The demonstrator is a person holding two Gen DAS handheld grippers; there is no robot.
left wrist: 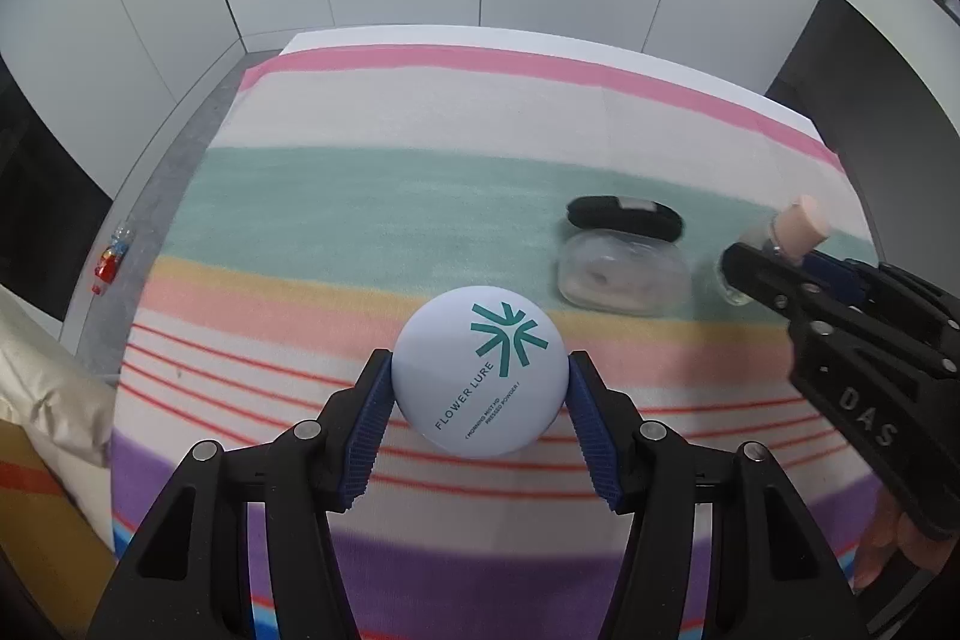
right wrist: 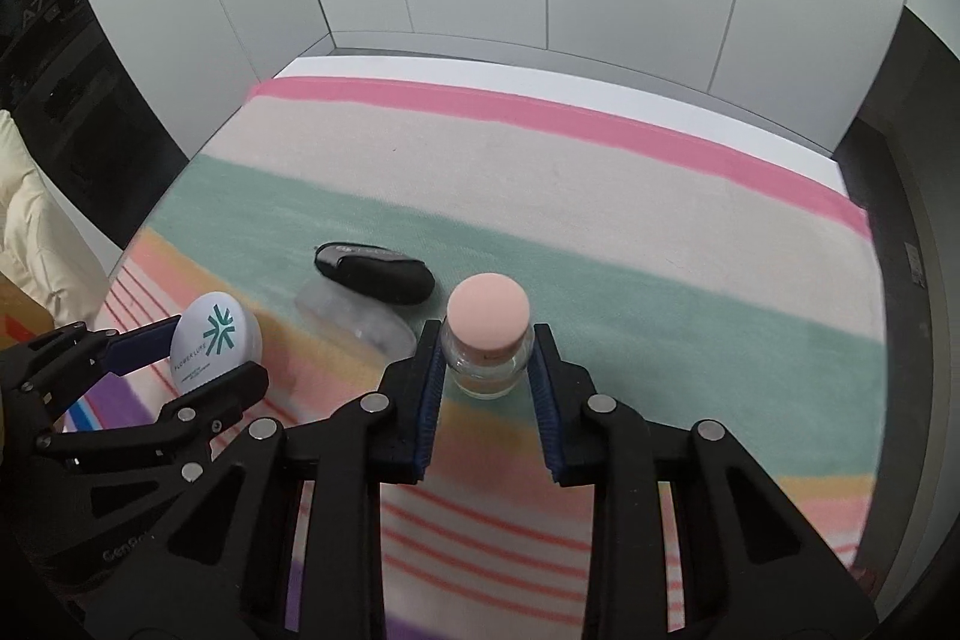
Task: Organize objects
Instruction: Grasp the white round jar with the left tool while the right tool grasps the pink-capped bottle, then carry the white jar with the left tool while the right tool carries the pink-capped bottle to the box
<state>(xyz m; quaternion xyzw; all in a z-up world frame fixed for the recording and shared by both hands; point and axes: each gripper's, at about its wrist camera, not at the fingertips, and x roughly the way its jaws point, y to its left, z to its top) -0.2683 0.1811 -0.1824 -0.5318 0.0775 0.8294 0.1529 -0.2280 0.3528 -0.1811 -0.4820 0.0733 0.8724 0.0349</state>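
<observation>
A: The left claw (left wrist: 480, 388) is clamped on the round white powder compact with teal logo (left wrist: 480, 371), lid tilted up toward the camera, above the striped cloth on the worktop (left wrist: 372, 196).

B: And the right claw (right wrist: 487, 358) grips the small clear glass bottle with peach cap (right wrist: 489, 334), upright. Beside it lies a clear plastic case (right wrist: 360, 319) touching a black oblong pouch (right wrist: 375, 273), its contents hard to make out.

White round powder compact (left wrist: 479, 371) held flat, clear jar with peach cap (right wrist: 489, 340) upright, gripped.
</observation>
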